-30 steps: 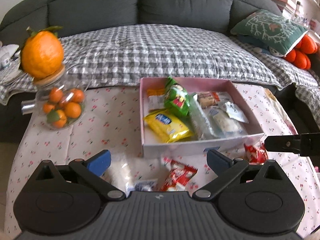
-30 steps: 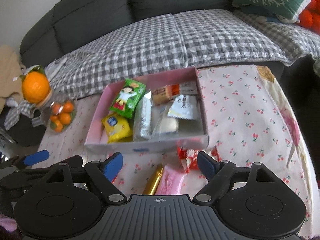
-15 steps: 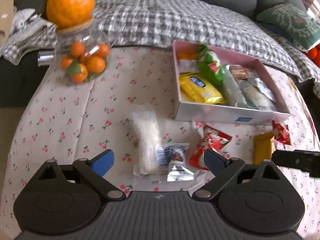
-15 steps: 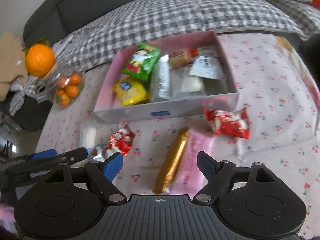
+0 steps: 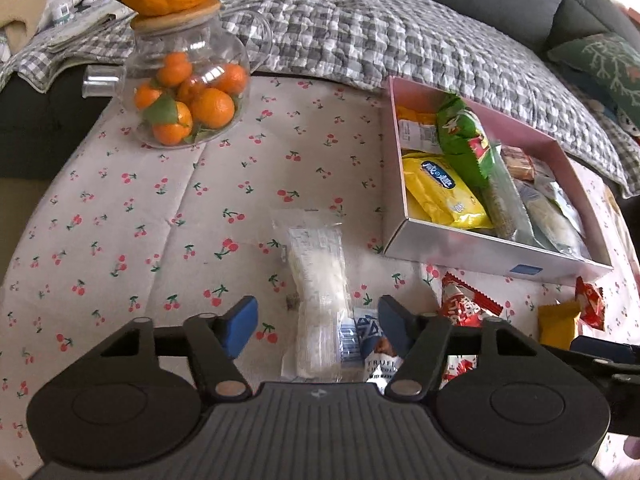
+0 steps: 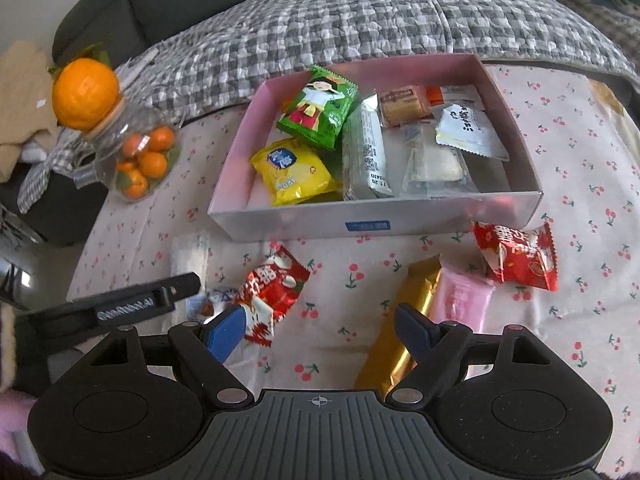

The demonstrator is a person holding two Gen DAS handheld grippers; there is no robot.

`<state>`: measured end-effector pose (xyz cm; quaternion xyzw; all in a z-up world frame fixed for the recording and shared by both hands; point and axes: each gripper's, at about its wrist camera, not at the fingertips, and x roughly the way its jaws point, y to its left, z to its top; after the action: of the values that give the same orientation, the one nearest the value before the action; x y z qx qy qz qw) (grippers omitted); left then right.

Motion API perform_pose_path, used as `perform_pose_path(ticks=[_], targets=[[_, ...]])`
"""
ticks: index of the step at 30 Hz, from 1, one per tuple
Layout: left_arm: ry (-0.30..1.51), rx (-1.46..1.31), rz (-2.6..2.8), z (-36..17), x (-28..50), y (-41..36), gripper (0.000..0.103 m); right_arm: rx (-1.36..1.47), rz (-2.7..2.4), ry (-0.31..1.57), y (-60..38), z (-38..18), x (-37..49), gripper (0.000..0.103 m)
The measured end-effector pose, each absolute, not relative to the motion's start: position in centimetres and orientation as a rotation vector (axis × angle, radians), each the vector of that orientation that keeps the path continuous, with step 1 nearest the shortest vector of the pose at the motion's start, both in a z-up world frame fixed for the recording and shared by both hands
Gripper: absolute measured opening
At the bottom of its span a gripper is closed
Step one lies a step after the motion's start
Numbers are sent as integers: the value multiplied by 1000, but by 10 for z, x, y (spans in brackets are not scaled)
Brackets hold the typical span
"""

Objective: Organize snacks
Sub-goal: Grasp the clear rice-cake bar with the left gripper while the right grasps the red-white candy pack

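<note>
While both tools hovered low over the cherry-print table (image 5: 168, 200), we logged the following.

Item one: long clear-wrapped white rice-cracker packet (image 5: 320, 288), flat on the table just left of the pink cardboard snack box (image 5: 480, 254), apart from it. Its long axis ran away from us, toward the sofa. We judged it light, crinkly and brittle inside; best taken across its narrow middle, gently. Our left gripper (image 5: 314, 320) stood with jaws apart, straddling its near end, not yet clamped.

Item two: small blue-and-white truffle wrapper (image 5: 370, 340), touching the packet's right side.

Item three: long gold foil bar (image 6: 404, 320), long axis angled up-right toward the box, lying against a pink soft pouch (image 6: 464, 300). We judged the foil slippery and the bar stiff; grip across its width. Our right gripper (image 6: 320, 332) was also open, holding nothing.

Items four, five: two red printed sachets (image 6: 274, 290) (image 6: 516, 256), loose near the box front.
</note>
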<state>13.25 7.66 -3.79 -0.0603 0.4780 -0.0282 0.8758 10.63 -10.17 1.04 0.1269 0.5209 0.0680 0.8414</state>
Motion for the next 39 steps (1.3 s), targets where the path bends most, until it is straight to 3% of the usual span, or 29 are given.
perform_pose_path(ticks=[5,7,8,12,18,22,30,36,39], targets=[[1025,-151,-87,-47,140,70,48,305,130,1104,-100,6,114,83],[1021,-127,-77,-49,142,67,39,313,130,1103,-98,4,116,83],[1020,-112,-76,-49,142,66,29,316,133,1102,-97,4,117,83],[1021,-111,-99,-48,143,73,26,332,156,1107,-88,2,120,83],[1016,-68,-87,-47,141,90,26,331,174,1121,-73,-5,124,82],[1011,-68,-85,-47,138,101,27,328,157,1133,-67,-11,127,76],[1007,-61,-61,-48,135,106,39,365,108,1135,-67,-24,136,66],[1015,-28,-63,-52,136,98,41,390,131,1149,-64,-28,138,45],[1019,6,-66,-55,135,94,44,359,132,1143,-59,-27,136,44]])
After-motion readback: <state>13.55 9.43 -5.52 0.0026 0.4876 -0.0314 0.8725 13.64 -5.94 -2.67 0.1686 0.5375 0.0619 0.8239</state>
